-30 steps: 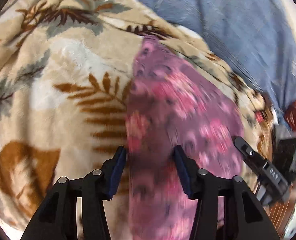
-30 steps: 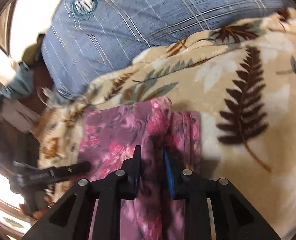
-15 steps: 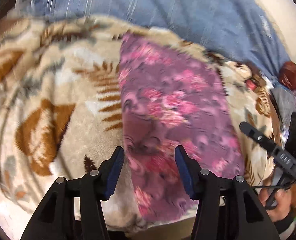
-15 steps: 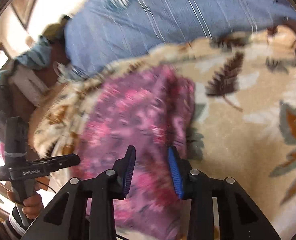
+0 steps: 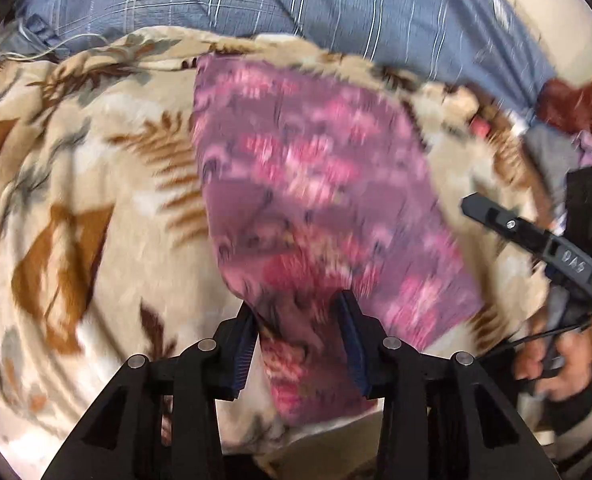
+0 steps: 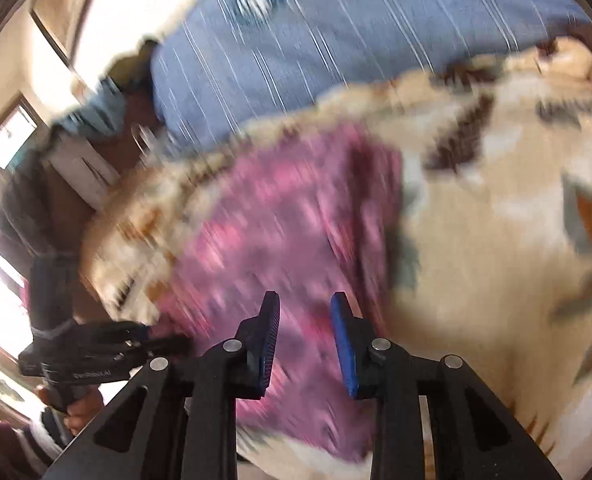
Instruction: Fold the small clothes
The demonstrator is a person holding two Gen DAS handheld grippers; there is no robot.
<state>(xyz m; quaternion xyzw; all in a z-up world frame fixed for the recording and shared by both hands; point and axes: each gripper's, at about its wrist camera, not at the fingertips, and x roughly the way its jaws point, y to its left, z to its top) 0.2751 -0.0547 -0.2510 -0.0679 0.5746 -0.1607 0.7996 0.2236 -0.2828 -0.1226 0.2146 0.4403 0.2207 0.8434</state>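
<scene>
A purple and pink floral garment (image 5: 316, 200) lies folded on a beige leaf-print blanket (image 5: 95, 184). My left gripper (image 5: 298, 308) is over its near edge, jaws apart, with a bunched fold of the cloth between them. My right gripper (image 6: 304, 304) is open above the garment (image 6: 279, 232), holding nothing. The right gripper also shows at the right of the left wrist view (image 5: 536, 240); the left gripper shows at the lower left of the right wrist view (image 6: 95, 352). Both views are blurred by motion.
A blue plaid pillow (image 5: 296, 0) lies behind the blanket, also in the right wrist view (image 6: 336, 40). Dark red and grey clothes (image 5: 568, 108) lie at the far right. The blanket's near edge (image 5: 316, 436) drops off below the garment.
My right gripper let go of the garment, opened and pulled back. My left gripper drew back to the garment's near edge, and its jaws have narrowed around a fold.
</scene>
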